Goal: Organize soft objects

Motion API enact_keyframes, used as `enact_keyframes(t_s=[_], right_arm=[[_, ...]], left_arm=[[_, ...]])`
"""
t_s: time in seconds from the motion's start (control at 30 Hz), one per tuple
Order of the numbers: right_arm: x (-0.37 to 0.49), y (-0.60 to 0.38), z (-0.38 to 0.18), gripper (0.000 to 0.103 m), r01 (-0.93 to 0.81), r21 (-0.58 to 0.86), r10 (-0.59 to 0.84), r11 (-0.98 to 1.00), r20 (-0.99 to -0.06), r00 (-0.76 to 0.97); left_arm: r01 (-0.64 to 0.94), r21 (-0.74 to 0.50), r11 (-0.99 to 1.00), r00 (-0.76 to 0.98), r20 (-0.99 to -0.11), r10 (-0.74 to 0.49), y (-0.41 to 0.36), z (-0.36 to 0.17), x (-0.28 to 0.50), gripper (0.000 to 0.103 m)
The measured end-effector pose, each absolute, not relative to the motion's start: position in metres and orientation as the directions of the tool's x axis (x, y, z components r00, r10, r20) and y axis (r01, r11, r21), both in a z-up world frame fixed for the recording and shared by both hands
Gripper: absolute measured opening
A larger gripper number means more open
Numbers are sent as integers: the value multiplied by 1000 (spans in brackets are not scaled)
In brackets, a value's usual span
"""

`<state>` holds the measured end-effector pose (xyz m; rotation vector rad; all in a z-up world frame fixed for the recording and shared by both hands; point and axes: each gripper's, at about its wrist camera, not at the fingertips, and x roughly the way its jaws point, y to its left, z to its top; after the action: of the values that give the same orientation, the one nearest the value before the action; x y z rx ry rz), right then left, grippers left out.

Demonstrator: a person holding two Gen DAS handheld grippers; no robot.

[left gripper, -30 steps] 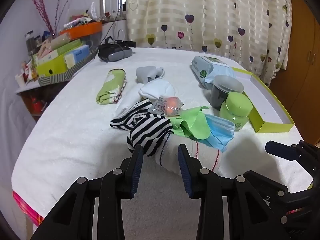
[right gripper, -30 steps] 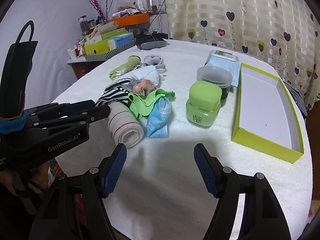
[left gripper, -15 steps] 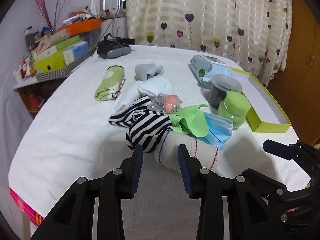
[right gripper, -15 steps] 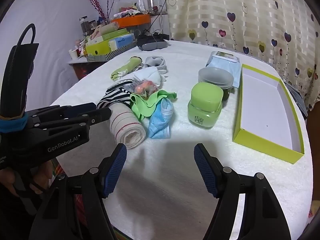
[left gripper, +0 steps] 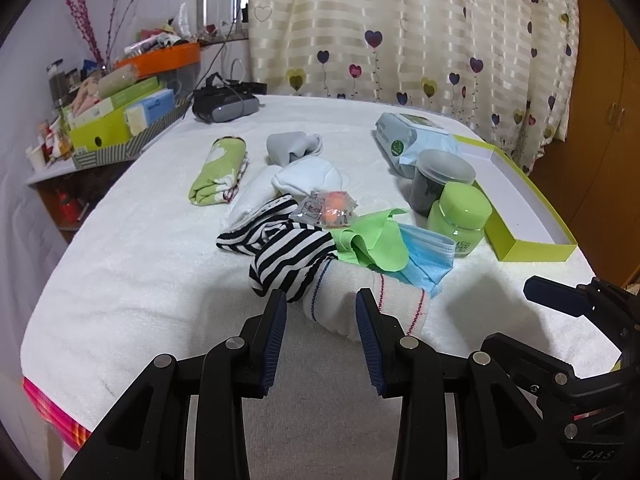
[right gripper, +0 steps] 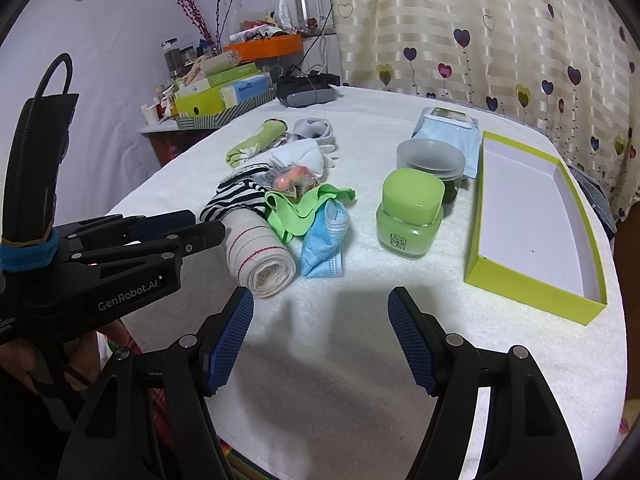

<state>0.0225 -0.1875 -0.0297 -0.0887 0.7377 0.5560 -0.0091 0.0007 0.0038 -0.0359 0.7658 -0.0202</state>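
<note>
A rolled white towel with red and blue lines (left gripper: pixel 360 300) (right gripper: pixel 256 256) lies at the near end of a pile of soft things. My left gripper (left gripper: pixel 320 316) is open, its pads on either side of the roll's near end, seemingly not touching it. Behind lie a black-and-white striped cloth (left gripper: pixel 284 256) (right gripper: pixel 232 196), a green cloth (left gripper: pixel 376 240) (right gripper: pixel 304 208), a blue face mask (left gripper: pixel 428 256) (right gripper: pixel 324 244), white socks (left gripper: pixel 308 176), a grey sock (left gripper: pixel 292 146) and a green patterned roll (left gripper: pixel 218 170). My right gripper (right gripper: pixel 320 332) is open and empty over bare towel.
A green-lidded jar (right gripper: pixel 412 216), a grey-lidded jar (right gripper: pixel 430 156) and a wipes pack (right gripper: pixel 448 128) stand right of the pile. An open lime box (right gripper: pixel 536 280) lies at the right. A small plastic packet (left gripper: pixel 326 210) rests on the pile. A cluttered shelf (left gripper: pixel 120 112) is at the left.
My left gripper has moved forward and now brackets the near end of the rolled towel. The right gripper has barely moved.
</note>
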Motion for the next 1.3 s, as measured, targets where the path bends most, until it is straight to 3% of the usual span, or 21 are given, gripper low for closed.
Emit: enact_keyframes(t_s=[0.67, 0.8, 0.9, 1.3], right_arm=[[22, -195, -28, 70, -510, 130, 464, 850, -643, 610], [26, -198, -29, 70, -508, 140, 469, 850, -641, 607], [30, -199, -32, 70, -507, 150, 473, 849, -642, 603], [35, -201, -36, 70, -511, 164, 485, 844, -641, 595]], left_arm=[[-6, -116, 993, 713, -697, -77, 9, 2, -10, 34], [21, -190, 982, 696, -702, -151, 12, -2, -7, 35], [22, -197, 980, 706, -691, -155, 12, -1, -7, 41], [7, -222, 975, 709, -687, -162, 11, -2, -3, 42]])
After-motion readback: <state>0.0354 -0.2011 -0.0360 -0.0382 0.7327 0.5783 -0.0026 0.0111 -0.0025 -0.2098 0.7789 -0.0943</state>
